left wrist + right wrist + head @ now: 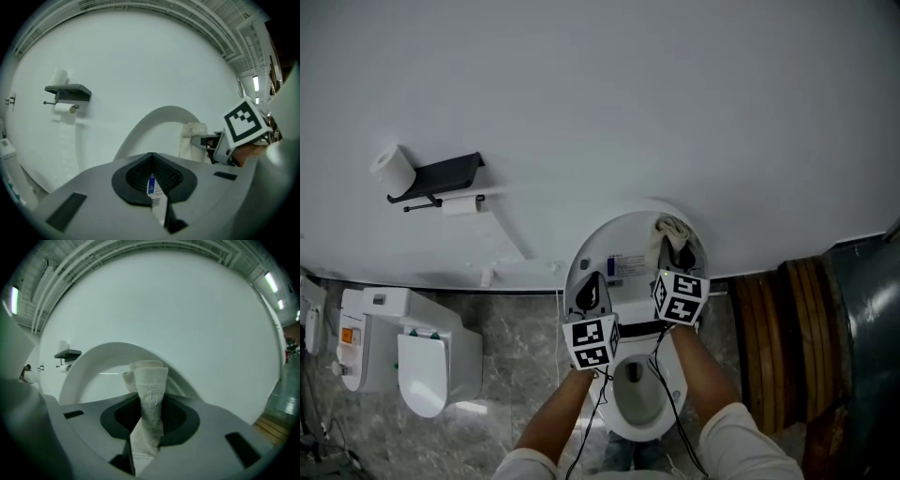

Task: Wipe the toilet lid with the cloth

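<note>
The right hand-held gripper [149, 414] is clamped on the cloth [150, 380], soft and light by its look and best pinched mid-fold as it is, bunched just ahead of the jaws near the raised toilet lid [92, 363], while the left hand-held gripper [153, 182] is closed, empty.

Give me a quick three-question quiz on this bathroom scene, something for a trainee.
1. Which gripper's jaws are closed on the cloth?
2. True or false: the toilet lid stands raised against the wall.
3. What sits on top of the dark wall shelf? A) a toilet paper roll B) a spray bottle C) a brush

Key: 1. the right gripper; 2. true; 3. A
</note>
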